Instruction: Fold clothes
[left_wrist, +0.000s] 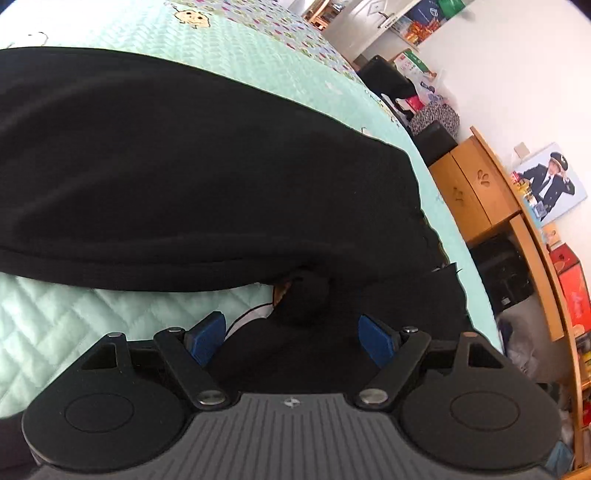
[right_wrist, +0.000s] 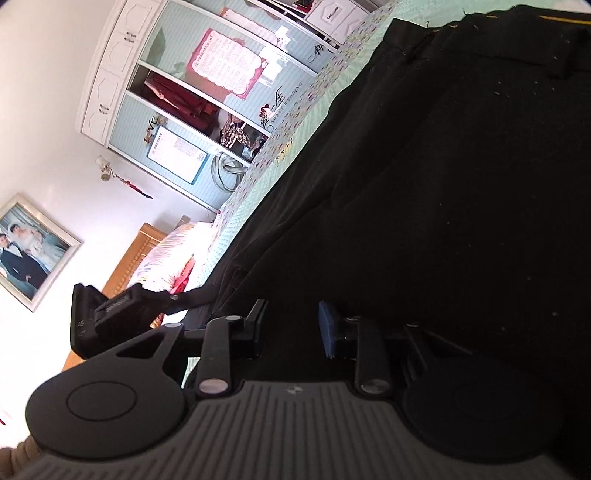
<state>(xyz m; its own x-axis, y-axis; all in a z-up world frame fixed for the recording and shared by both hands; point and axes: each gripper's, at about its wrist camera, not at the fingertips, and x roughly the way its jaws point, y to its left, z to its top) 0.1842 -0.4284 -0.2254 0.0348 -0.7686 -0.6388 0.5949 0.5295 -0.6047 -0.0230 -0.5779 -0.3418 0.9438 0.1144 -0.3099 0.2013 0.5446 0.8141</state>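
Black garment (left_wrist: 184, 166) edge on quilt (left_wrist: 55, 325), left hand-held gripper (left_wrist: 291, 336) spread, right (right_wrist: 291, 328) unclear.

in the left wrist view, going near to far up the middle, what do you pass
left hand-held gripper → black garment → mint quilted bedspread → white door

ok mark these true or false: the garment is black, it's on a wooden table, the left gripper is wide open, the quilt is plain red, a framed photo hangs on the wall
1. The garment is black. True.
2. It lies on a wooden table. False: it lies on a quilt on a bed.
3. The left gripper is wide open. True; black cloth sits between its blue pads.
4. The quilt is plain red. False: it is pale green.
5. A framed photo hangs on the wall. True.
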